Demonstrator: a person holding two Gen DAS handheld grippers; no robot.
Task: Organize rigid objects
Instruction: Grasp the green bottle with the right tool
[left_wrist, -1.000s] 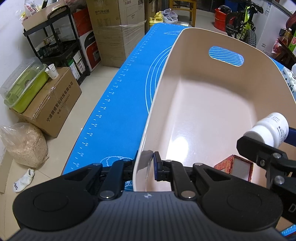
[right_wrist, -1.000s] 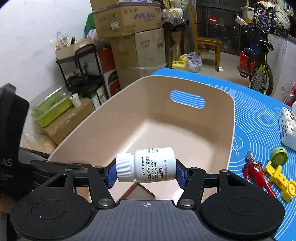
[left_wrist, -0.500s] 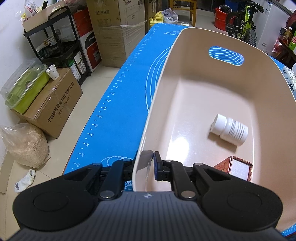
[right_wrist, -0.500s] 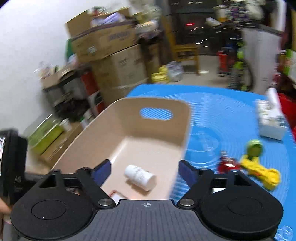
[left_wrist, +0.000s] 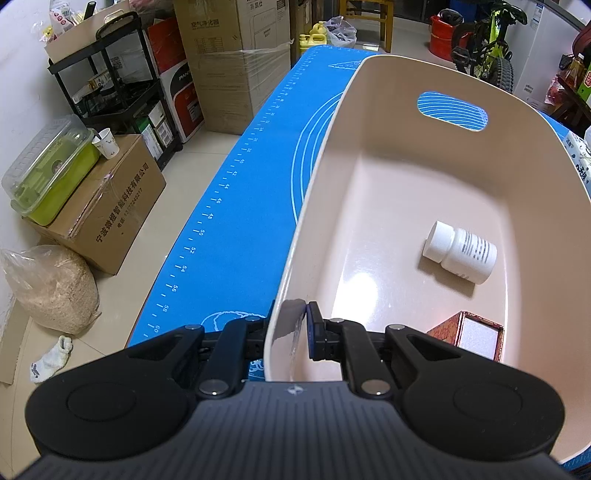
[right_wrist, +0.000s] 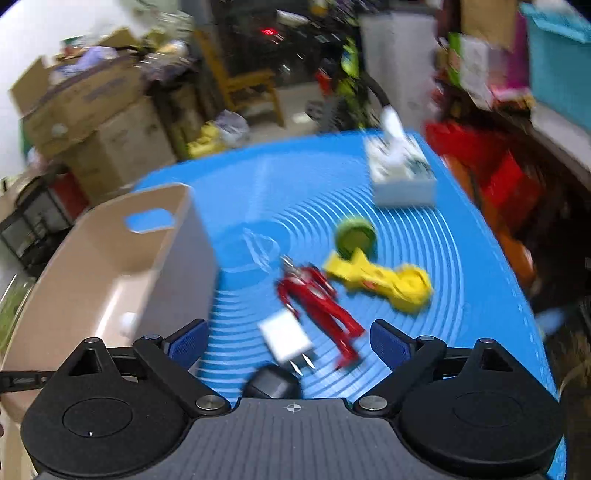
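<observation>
Since the earlier frame, the right claw (right_wrist: 290, 341) has released the white pill bottle (left_wrist: 460, 252) and swung toward the loose items; its jaws are spread and empty. That bottle lies on its side in the beige bin (left_wrist: 332, 155), beside a red box (left_wrist: 469, 334). Left claw (left_wrist: 295, 328) pinches the bin's near rim. Judged next: descend on the white charger (right_wrist: 286, 338) or red figure (right_wrist: 317, 299), which lie close together. Open blue mat (right_wrist: 461, 258) surrounds them.
</observation>
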